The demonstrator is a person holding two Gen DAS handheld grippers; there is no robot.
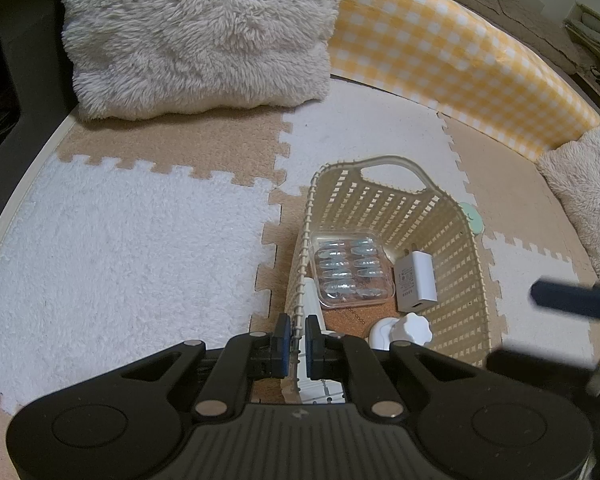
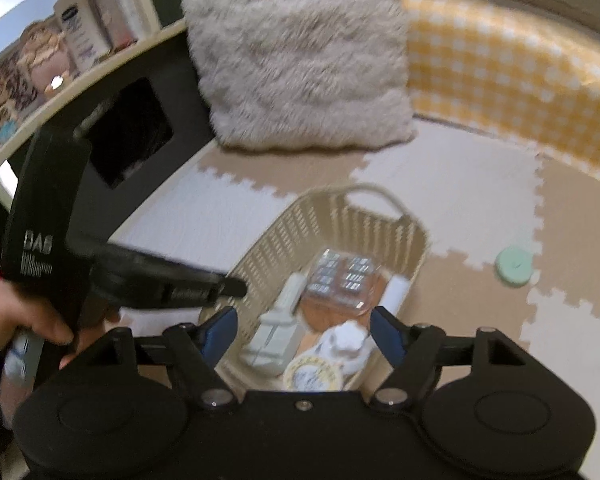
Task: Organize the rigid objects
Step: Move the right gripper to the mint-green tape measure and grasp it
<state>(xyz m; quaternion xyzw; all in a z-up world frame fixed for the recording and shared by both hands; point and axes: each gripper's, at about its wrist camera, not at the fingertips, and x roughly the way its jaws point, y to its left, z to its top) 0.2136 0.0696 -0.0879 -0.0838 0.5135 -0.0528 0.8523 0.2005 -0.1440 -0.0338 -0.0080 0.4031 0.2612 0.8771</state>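
Cream plastic lattice basket sat on the foam floor mat, left gripper clamped on its rim, right gripper wide apart above. Inside: clear case, white charger, probably.

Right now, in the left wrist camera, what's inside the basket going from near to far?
White knob piece → white USB charger → clear case of small blue pieces → the basket's far handle. The left fingers clamp the basket's near rim.
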